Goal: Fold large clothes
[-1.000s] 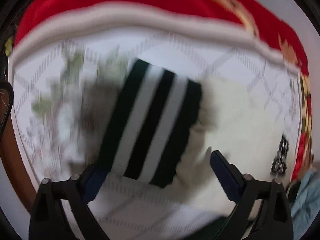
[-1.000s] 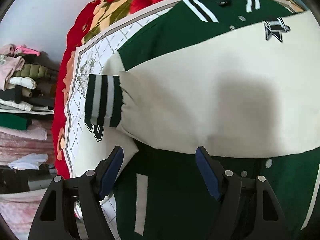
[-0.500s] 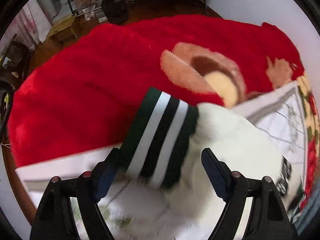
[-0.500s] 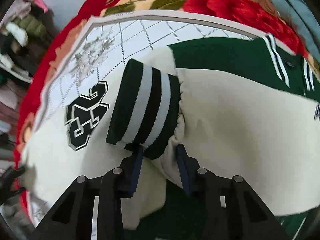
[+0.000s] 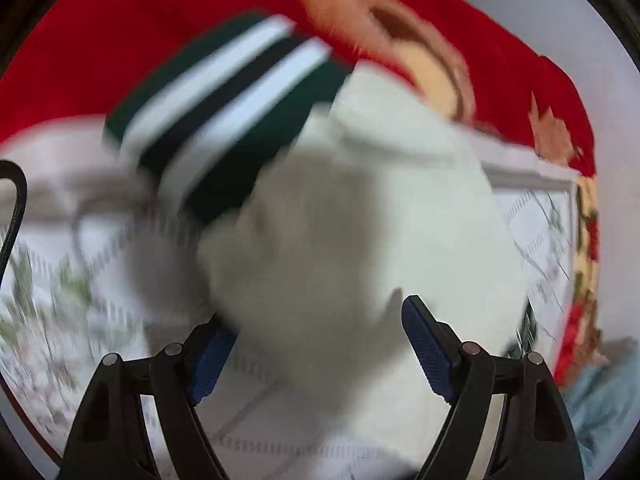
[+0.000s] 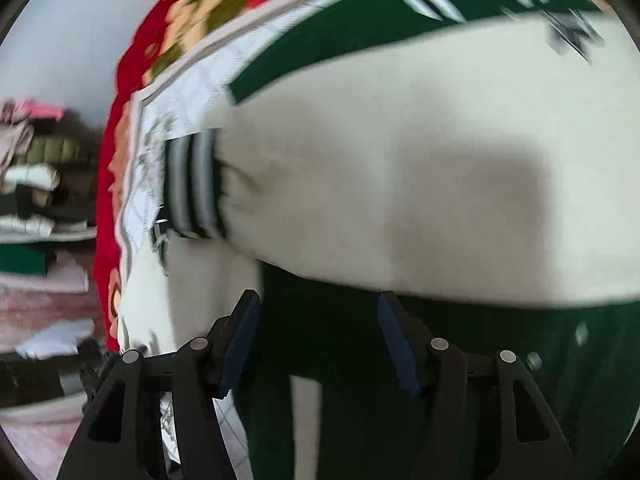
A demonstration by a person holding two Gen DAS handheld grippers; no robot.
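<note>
Let go of the cream sleeve (image 6: 400, 180): half a second back the right claw (image 6: 318, 296) was pinched on it just behind the striped cuff (image 6: 194, 184); now spread wide, empty, and drawn back over the green body of the jacket (image 6: 440, 380). Left the sleeve folded across the jacket front, cuff reaching toward the edge of the white quilt (image 6: 192, 96) on the bed. Swung the left claw (image 5: 314, 310) down as well, jaws open, with blurred cream cloth (image 5: 360, 220) lying between them but not squeezed. Could not tell through the blur whether the cuff (image 5: 224, 100) seen there was the same one. Judged the sleeve fold as done. Probably next: tucking the other sleeve, then doubling the body over.
</note>
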